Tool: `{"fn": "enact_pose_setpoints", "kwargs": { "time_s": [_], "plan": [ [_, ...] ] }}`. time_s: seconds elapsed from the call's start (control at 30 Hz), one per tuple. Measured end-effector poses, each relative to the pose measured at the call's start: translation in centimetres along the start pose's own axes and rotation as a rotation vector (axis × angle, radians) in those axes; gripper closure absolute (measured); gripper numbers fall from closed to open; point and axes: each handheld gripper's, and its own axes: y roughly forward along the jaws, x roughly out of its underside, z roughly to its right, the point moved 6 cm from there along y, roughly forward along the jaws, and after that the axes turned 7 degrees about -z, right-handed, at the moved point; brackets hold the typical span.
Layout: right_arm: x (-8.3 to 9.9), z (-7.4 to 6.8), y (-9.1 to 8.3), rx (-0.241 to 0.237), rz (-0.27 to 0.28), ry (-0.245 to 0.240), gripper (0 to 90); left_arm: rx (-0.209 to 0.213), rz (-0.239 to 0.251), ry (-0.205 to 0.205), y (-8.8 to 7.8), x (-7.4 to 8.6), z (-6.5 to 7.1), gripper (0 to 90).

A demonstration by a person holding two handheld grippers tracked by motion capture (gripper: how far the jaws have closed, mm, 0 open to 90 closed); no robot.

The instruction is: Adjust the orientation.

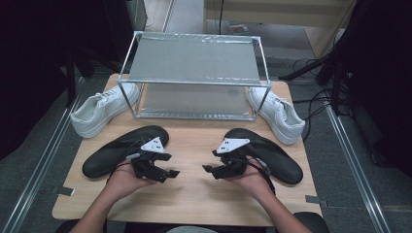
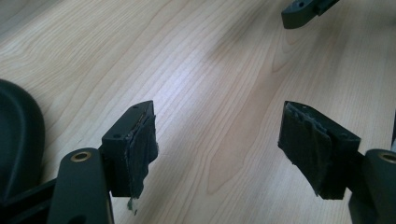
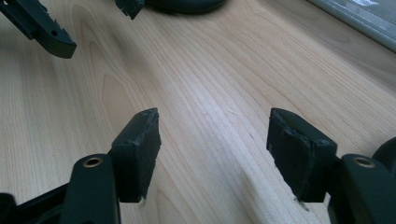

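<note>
Two black shoes lie on the wooden table [image 1: 194, 199]: one at the front left [image 1: 109, 153], one at the front right [image 1: 279, 158]. My left gripper [image 1: 166, 175] is held just right of the left shoe, open and empty. My right gripper [image 1: 210, 162] is just left of the right shoe, also open and empty. The two grippers point toward each other over bare wood. In the left gripper view my jaws [image 2: 217, 121] stand wide apart, with the black shoe [image 2: 16, 140] at the left edge. The right gripper view shows my own jaws [image 3: 212, 121] apart above the tabletop.
A metal-framed two-level rack [image 1: 194, 60] stands at the back centre. A white sneaker [image 1: 99, 111] lies left of it and another [image 1: 279, 114] lies right of it. The rack's edge [image 3: 359, 18] shows at the top right of the right gripper view. The floor holds cables at the right.
</note>
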Motion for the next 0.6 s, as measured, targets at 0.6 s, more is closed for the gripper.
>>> {"fn": "enact_pose_setpoints", "kwargs": {
  "time_s": [0.6],
  "plan": [
    [-0.3,0.6,-0.4,-0.003,-0.005,0.001,42.0,-0.024,0.002,-0.034,-1.4,0.8,-0.6,37.3]
  ]
}}
